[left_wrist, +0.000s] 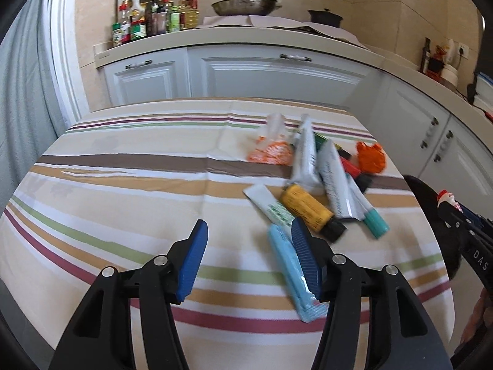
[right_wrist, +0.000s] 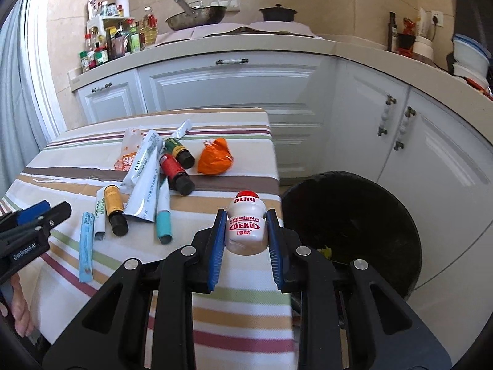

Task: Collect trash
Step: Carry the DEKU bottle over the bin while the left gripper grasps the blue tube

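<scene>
The right gripper [right_wrist: 246, 237] is closed on a small white bottle [right_wrist: 246, 226] with a red cap and red "DERU" lettering; the bottle is pinched upright between the two blue pads [right_wrist: 215, 246]. It is held above the right edge of the striped tablecloth [right_wrist: 243, 308], just beside a black trash bin [right_wrist: 354, 215] that stands on the floor against the table. Something small and yellow [right_wrist: 326, 250] is seen inside the bin; what it is cannot be told.

The left gripper [left_wrist: 249, 259] is spread wide and nothing is held in it. It is held over the tablecloth [left_wrist: 123, 185], and its right pad [left_wrist: 305, 256] is seen in front of a light blue sachet [left_wrist: 292, 274] lying flat on the cloth; whether they touch cannot be told.

Beyond the sachet, the remaining trash is gathered in a loose heap. Three small paint-like bottles with black caps are counted: one yellow [right_wrist: 113, 208], one red [right_wrist: 175, 169] and one green [right_wrist: 178, 149]. Four squeezed tubes are counted: two silver-grey ones [right_wrist: 144, 182] lying across each other, one with a teal cap [right_wrist: 162, 215], and a white one with green print [right_wrist: 99, 215]. An orange-printed plastic bag [right_wrist: 129, 154] lies at the far side of the heap, and a crumpled orange wrapper [right_wrist: 215, 157] sits apart to the right.
</scene>
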